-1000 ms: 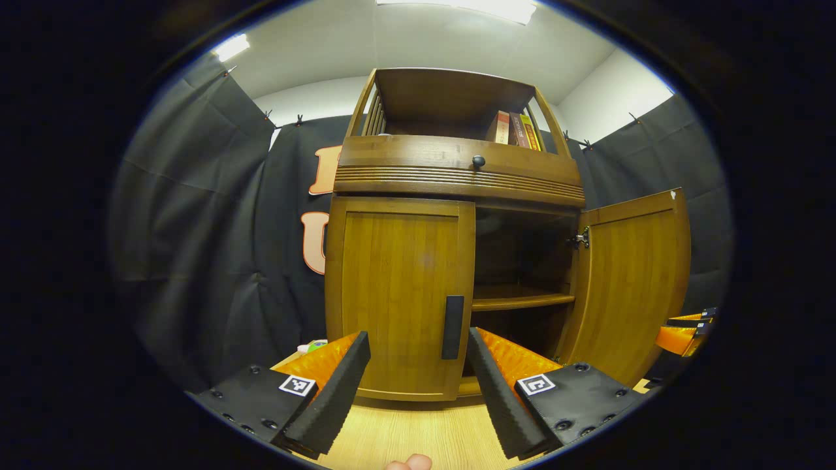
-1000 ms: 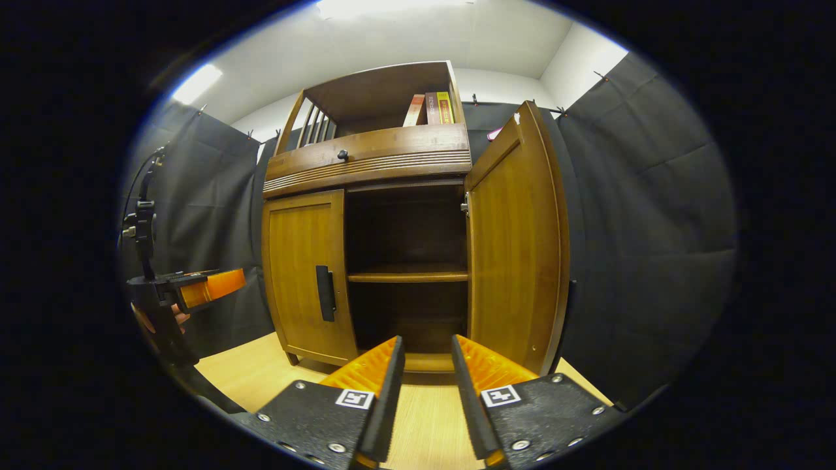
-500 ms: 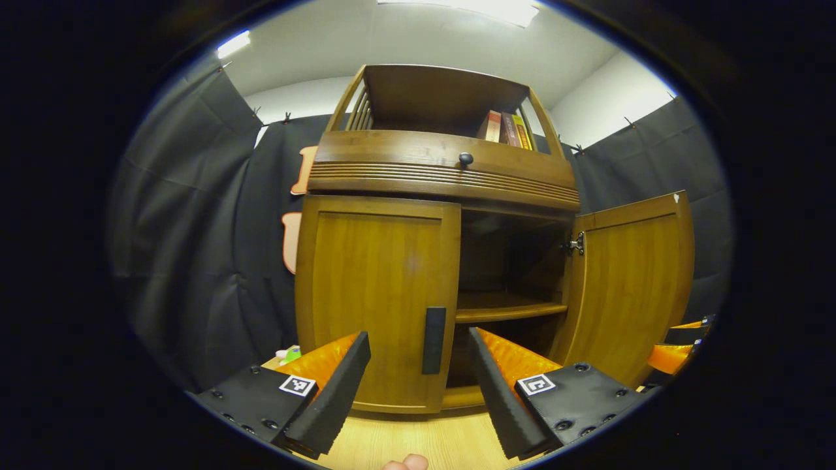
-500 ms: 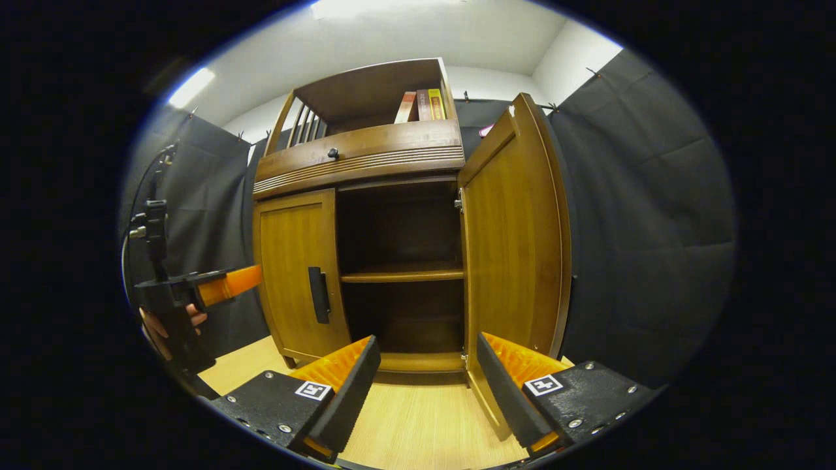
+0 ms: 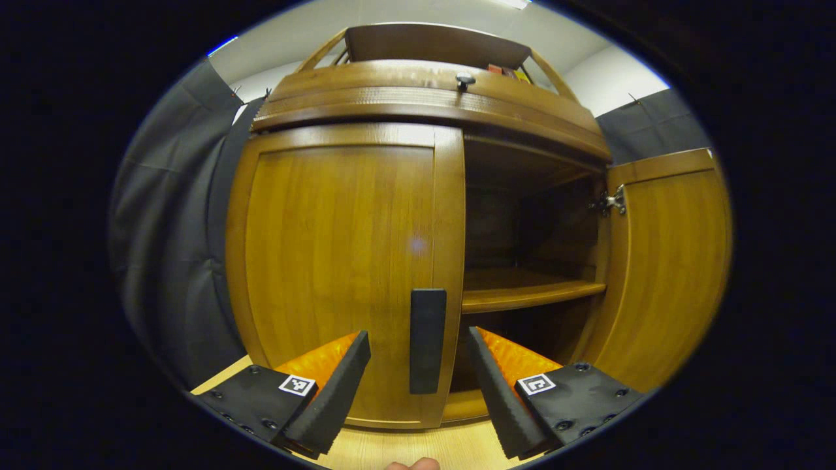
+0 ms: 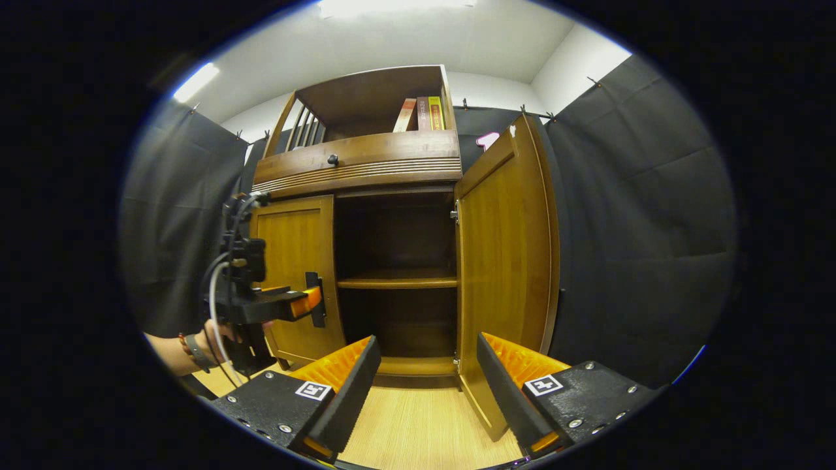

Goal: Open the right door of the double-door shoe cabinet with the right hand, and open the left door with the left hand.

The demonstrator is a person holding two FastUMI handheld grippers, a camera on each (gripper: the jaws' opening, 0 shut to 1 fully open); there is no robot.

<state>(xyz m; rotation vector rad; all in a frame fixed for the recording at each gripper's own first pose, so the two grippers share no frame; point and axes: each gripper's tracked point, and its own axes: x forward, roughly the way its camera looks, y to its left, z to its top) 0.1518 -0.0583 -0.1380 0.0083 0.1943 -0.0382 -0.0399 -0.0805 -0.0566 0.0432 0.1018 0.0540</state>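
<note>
Left door [image 5: 339, 274] is shut, its black handle [image 5: 428, 341] framed between the parted fingers of the left gripper [image 5: 418, 385], which grips nothing; I cannot tell whether the pads touch the handle; closing too early could pinch air, closing skewed could catch one edge and slip on the pull. Right gripper [image 6: 428, 385] hangs with jaws apart and empty, near the right door [image 6: 506, 261], already swung wide; a careless drift could knock it. Farther back the shelf [image 6: 397, 282] sits in shadow; pulling straight, not along the hinge arc, could rock the cabinet [image 6: 359, 160].
</note>
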